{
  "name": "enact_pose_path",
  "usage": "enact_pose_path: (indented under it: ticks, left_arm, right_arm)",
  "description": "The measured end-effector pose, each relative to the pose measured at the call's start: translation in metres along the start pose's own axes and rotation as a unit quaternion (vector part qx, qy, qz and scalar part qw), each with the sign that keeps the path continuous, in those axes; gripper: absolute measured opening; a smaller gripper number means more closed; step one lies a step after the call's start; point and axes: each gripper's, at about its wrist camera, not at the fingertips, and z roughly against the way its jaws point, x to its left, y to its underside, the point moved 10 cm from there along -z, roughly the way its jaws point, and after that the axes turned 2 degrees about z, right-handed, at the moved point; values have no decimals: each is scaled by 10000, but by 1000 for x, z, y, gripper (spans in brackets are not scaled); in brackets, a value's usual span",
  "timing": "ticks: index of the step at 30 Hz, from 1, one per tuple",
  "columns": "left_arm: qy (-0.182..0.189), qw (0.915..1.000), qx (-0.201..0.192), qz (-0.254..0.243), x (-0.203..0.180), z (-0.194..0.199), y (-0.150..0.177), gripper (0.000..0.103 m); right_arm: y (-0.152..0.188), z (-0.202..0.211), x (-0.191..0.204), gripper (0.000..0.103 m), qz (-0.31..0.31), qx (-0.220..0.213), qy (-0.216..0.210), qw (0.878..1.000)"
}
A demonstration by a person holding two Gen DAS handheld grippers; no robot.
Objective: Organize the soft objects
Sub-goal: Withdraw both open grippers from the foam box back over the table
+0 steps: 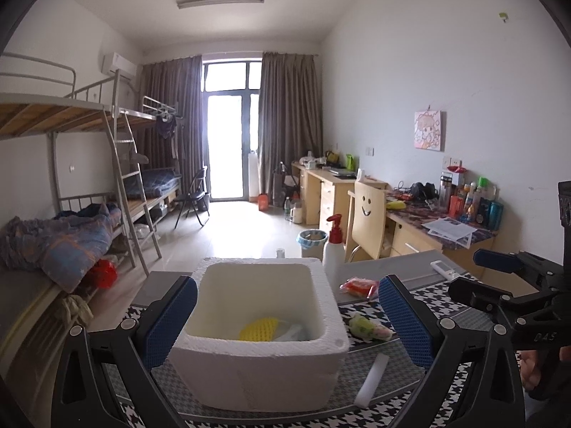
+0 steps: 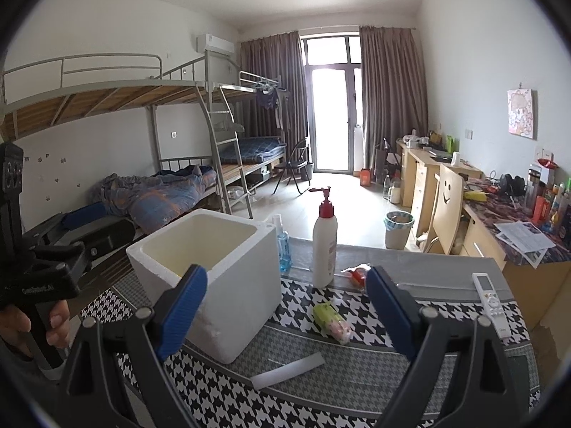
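Both claws hang wide open and empty over the houndstooth table (image 2: 357,385): the left gripper (image 1: 285,324) straddles the foam box (image 1: 257,367), which already holds a yellow sponge (image 1: 258,329); the right gripper (image 2: 285,314) faces the green-and-pink soft toy (image 2: 332,319). The light box could slide if nudged, and a reach for the red packet (image 2: 357,274) risks toppling the lotion bottle (image 2: 324,246).
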Motion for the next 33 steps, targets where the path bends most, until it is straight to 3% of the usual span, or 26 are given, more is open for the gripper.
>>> enact_pose_path:
  ticks: [33]
  left_arm:
    - [436,9990,81,-82,-52,27,44,102]
  right_arm:
    - [33,38,-31,102,-199,-76,296,9993]
